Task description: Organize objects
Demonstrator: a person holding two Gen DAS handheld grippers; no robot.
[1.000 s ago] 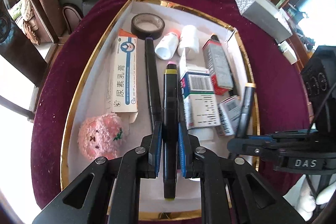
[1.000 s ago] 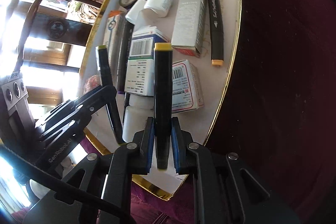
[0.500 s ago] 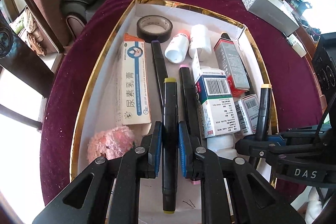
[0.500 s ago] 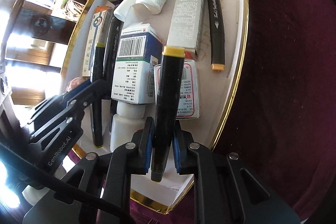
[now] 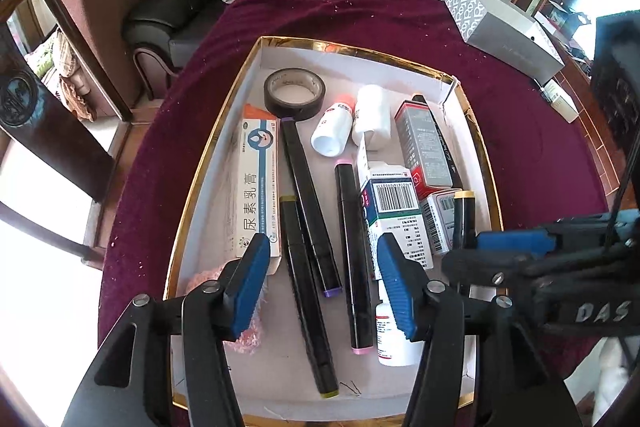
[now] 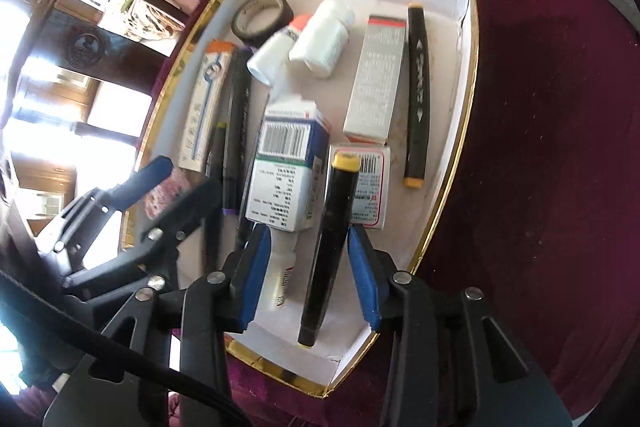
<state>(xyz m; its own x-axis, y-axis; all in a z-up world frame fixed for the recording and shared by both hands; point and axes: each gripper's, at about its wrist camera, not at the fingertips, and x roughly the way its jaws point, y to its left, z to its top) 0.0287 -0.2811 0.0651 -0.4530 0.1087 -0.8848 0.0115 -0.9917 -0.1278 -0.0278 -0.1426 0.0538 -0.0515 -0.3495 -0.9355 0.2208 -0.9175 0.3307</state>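
A desk under a maroon cloth (image 5: pixel 400 15) carries a gold-rimmed tray (image 5: pixel 208 163) filled with boxes, bottles, a tape roll (image 5: pixel 295 93) and markers. The blue-and-white medicine box (image 6: pixel 284 167) lies mid-tray. The left gripper (image 5: pixel 320 283) hangs over the tray's near end, its jaws opening; three black markers lie flat between and beneath them, the olive-capped marker (image 5: pixel 306 303) nearest the left pad, none touched. The right gripper (image 6: pixel 306 275) has its jaws opening too; the yellow-capped marker (image 6: pixel 330 247) stands tilted between the blue pads, free of both as far as can be seen, its lower end near the tray's floor.
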